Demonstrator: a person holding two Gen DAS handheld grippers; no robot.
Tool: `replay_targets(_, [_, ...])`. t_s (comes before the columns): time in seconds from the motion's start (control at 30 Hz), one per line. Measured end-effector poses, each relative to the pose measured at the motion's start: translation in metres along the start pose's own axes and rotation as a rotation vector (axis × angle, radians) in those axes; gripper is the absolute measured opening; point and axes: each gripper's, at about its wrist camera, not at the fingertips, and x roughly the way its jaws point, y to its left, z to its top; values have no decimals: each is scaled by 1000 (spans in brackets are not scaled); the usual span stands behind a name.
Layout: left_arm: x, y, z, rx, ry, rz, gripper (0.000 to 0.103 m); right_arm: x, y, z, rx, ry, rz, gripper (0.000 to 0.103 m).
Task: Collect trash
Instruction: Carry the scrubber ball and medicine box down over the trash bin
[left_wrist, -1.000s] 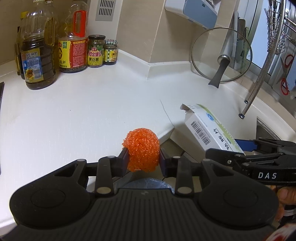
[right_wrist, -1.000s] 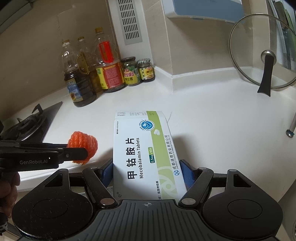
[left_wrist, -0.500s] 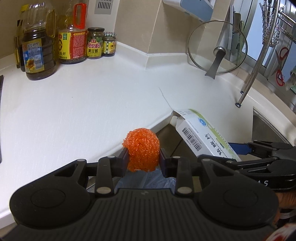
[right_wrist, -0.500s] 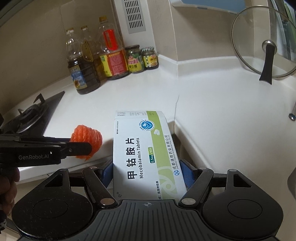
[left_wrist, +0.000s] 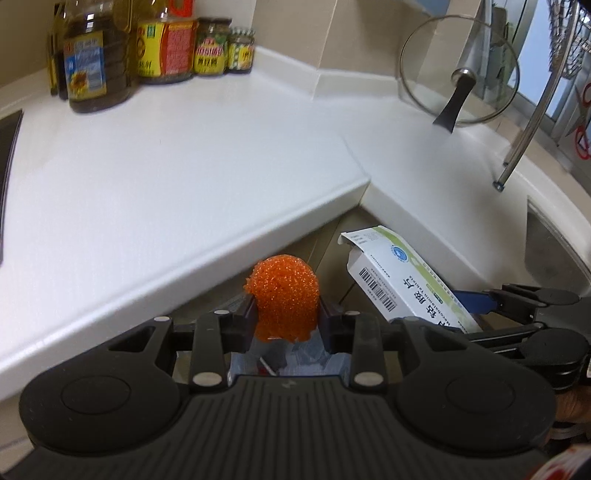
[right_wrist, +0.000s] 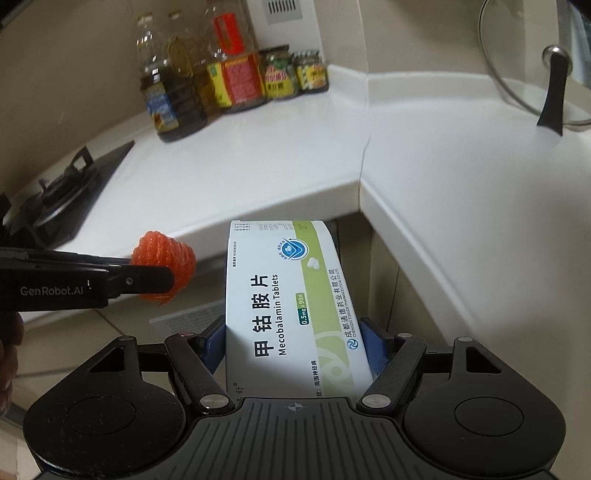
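Currently left gripper clamps the orange mesh ball; right gripper, just beside it, clamps the tablet box. Both hang off the counter edge, bin liner apparently below. Carry step; next: release over it.

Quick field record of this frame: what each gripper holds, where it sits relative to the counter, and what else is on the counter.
left gripper: shut on orange mesh ball
right gripper: shut on tablet box, end flap open
position: both held off the counter edge, below the white counter, side by side
below left gripper: something bluish, too hidden to name
counter back: oil and sauce bottles, jars
counter right: glass lid leaning on wall
counter left: gas hob
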Motion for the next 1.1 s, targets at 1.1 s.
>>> replay_targets(1.1, [129, 9, -68, -119, 238, 26, 31, 96, -44, -56, -59, 213, -37, 73])
